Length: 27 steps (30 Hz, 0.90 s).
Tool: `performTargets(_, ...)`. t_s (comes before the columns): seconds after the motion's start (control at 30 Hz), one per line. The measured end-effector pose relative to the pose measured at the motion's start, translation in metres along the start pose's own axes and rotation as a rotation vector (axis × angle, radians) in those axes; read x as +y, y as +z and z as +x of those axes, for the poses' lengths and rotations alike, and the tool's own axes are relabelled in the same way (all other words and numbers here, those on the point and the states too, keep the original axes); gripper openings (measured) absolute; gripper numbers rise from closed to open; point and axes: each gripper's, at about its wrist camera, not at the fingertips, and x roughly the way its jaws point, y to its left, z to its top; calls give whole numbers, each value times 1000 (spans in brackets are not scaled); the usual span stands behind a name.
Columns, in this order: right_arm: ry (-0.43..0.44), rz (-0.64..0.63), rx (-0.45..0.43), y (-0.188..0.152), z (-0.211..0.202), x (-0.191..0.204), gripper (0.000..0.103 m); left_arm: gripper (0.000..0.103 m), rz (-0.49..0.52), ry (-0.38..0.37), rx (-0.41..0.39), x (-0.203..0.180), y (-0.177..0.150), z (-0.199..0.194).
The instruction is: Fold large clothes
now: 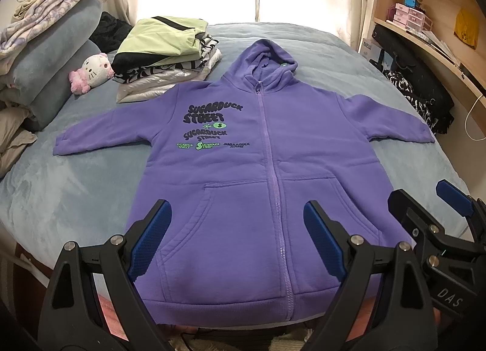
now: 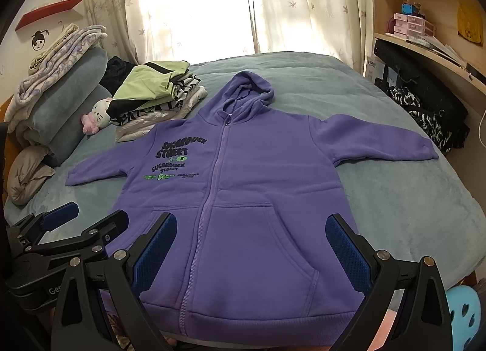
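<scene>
A purple zip-up hoodie lies flat, front up, on the blue-grey bed, sleeves spread out to both sides and hood toward the window; it also shows in the right wrist view. My left gripper is open and empty, hovering above the hoodie's lower left pocket near the hem. My right gripper is open and empty above the lower right pocket. The right gripper shows at the right edge of the left wrist view, and the left gripper at the left edge of the right wrist view.
A stack of folded clothes topped by a green garment sits at the far left of the bed. A Hello Kitty plush and piled pillows and blankets lie left. Dark clothes and wooden shelves stand right.
</scene>
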Motion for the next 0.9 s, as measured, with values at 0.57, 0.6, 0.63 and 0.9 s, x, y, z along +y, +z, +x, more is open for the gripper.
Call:
performTargets(0.57,9,16,17,1,3,-7,100,87,5,4,20,-8,0,0)
performTargets(0.6,10,16,20,1,3,-7,100,87,7,4,23,-9,0,1)
performTargets(0.63,11,17,21,2,3,-6,100,87,10,5,24,-9,1,1)
performTargets(0.9,16,23,10,1,5,-7,100,87,15,14,14,-10,2,2)
